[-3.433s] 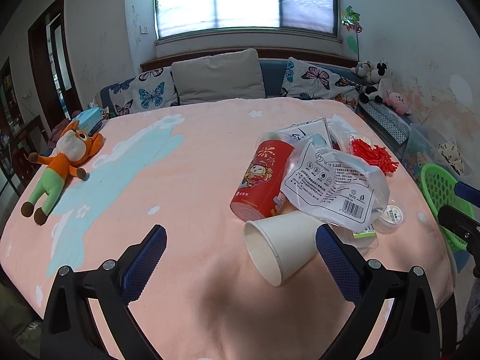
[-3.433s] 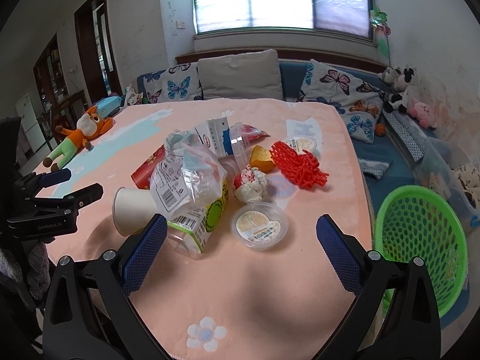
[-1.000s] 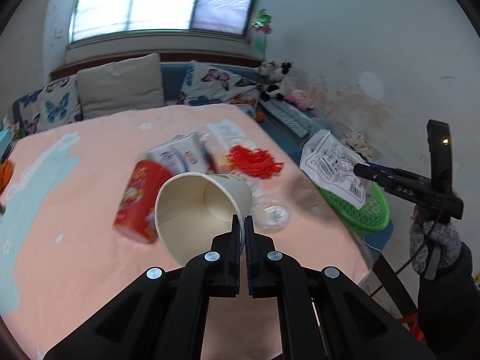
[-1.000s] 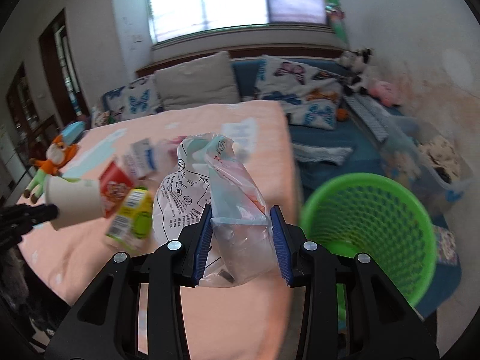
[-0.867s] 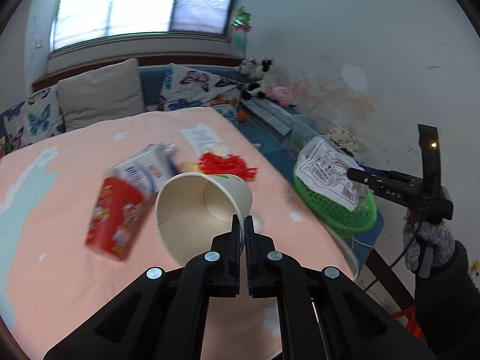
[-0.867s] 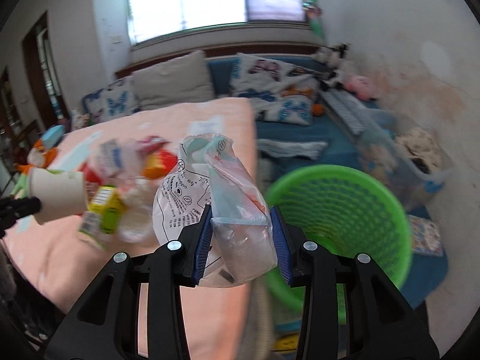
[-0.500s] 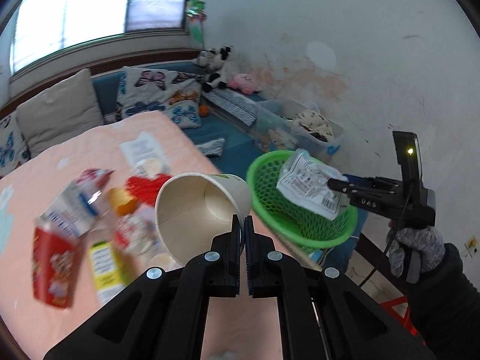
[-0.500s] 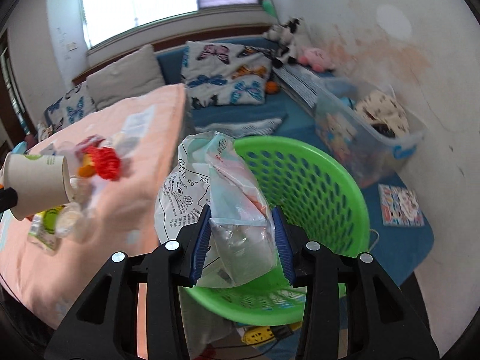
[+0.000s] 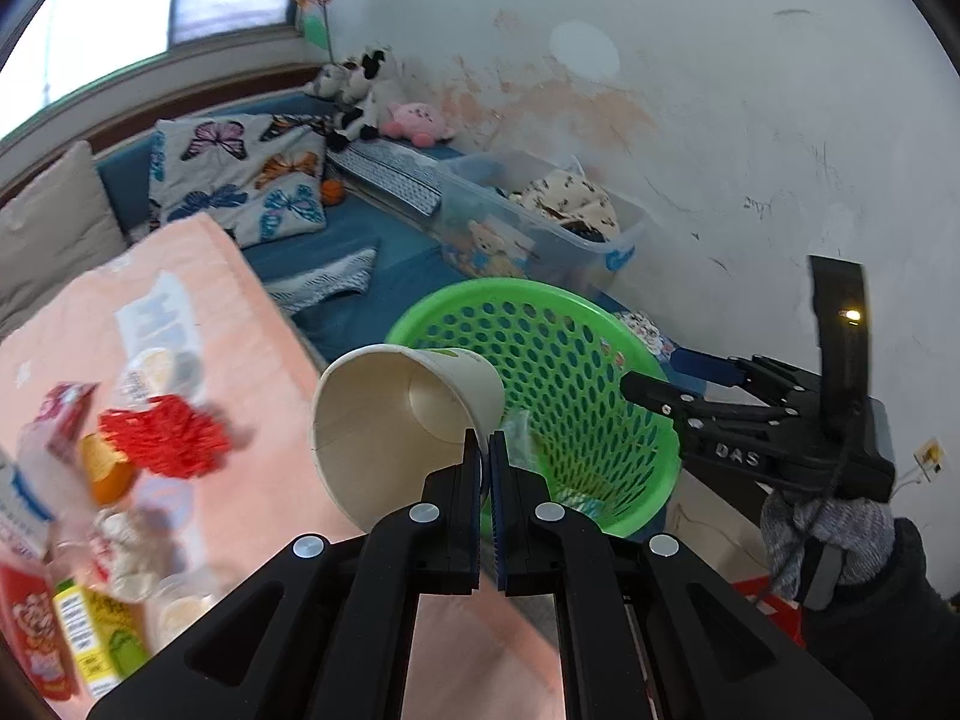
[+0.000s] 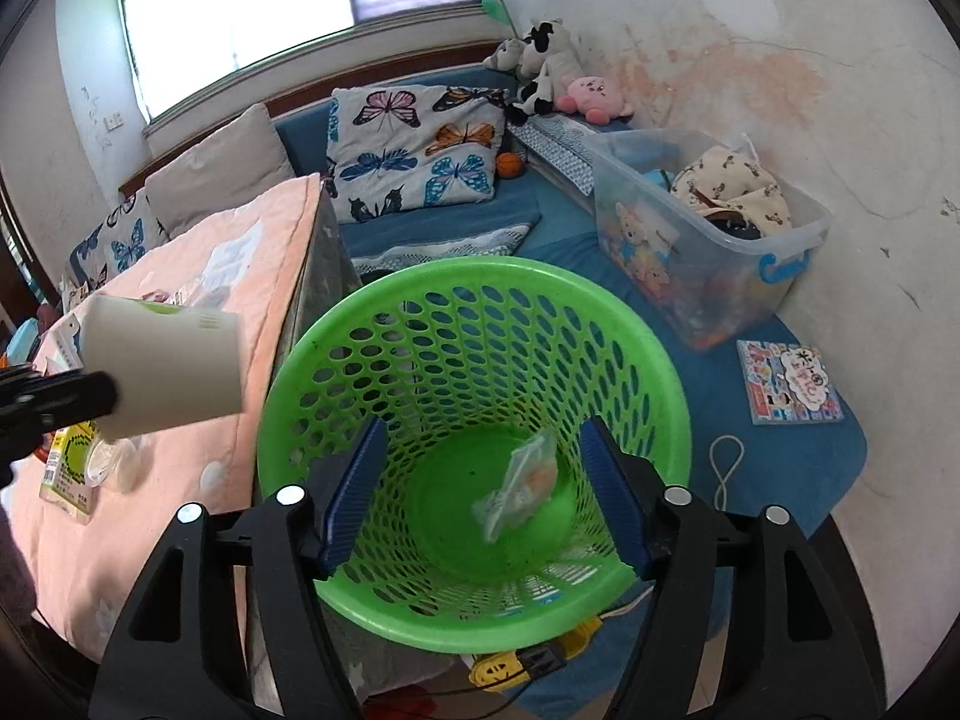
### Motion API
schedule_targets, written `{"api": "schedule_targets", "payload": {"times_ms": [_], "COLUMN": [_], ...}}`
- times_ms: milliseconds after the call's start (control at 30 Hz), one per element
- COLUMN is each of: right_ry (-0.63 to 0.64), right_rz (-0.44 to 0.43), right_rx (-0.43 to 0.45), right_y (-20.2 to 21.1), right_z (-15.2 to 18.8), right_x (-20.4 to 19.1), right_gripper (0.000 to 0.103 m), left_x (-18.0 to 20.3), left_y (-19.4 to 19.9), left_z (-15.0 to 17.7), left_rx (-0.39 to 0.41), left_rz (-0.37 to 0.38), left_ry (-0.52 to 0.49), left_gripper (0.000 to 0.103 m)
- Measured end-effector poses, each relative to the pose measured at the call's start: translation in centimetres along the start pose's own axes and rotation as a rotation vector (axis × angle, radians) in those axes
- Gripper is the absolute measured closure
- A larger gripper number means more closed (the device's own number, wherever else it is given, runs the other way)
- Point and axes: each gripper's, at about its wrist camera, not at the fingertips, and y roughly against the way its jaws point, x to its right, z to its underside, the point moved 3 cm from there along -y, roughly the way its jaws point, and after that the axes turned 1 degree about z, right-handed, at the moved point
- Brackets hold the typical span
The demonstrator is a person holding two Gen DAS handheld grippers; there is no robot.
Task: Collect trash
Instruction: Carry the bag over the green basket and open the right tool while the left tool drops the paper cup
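My left gripper (image 9: pixel 485 456) is shut on the rim of a white paper cup (image 9: pixel 396 420), which it holds on its side just left of the green mesh basket (image 9: pixel 576 324). From the right wrist view the cup (image 10: pixel 168 360) hangs over the table edge, beside the basket rim (image 10: pixel 468 276). My right gripper (image 10: pixel 483 429) hovers over the basket mouth. Its jaws are opening and nothing is between them. A crumpled clear plastic bag (image 10: pixel 519 489) lies blurred near the basket's bottom. The left wrist view shows the right gripper (image 9: pixel 660 375) above the basket's right rim.
On the pink-clothed table (image 9: pixel 240 312) lie a red mesh wad (image 9: pixel 162 438), a green juice carton (image 9: pixel 90 636) and other litter. A clear storage bin (image 10: pixel 708 228) stands behind the basket, by a blue mat with a booklet (image 10: pixel 786 381). A yellow power strip (image 10: pixel 510 669) lies under the basket.
Both grippers swung from over the table to the basket. The right gripper opened and let go of the plastic bag, which dropped into the basket. The left gripper still grips the cup.
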Motion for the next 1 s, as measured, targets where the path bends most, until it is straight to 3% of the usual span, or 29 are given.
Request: {"api": "schedule_targets", "payload": {"times_ms": [400, 500, 567, 833, 1000], "right_ry": [-0.042, -0.044, -0.045, -0.028, 0.0], "right_rz": [-0.001, -0.001, -0.002, -0.025, -0.062], "right_rx": [0.018, 0.019, 0.02, 0.037, 0.052], "right_y": [1.2, 1.3, 1.3, 2.2, 2.8], "right_z": [0.6, 0.6, 0.6, 0.3, -0.2], "right_x": [1.8, 1.7, 1.7, 0.4, -1.7], "right_gripper": [0.03, 0.03, 0.03, 0.029, 0.028], "left_x": [2.2, 2.5, 2.5, 1.3, -0.8], "left_y": [-6.0, -6.5, -6.9, -4.7, -1.7], "left_z": [0.3, 0.4, 0.5, 1.3, 2.0], "left_rx": [-0.104, -0.105, -0.11, -0.079, -0.039], "left_rz": [0.045, 0.046, 0.045, 0.031, -0.036], "left_ry": [-0.027, -0.036, -0.037, -0.004, 0.027], "left_gripper": [0.099, 0.087, 0.085, 0.066, 0.064]}}
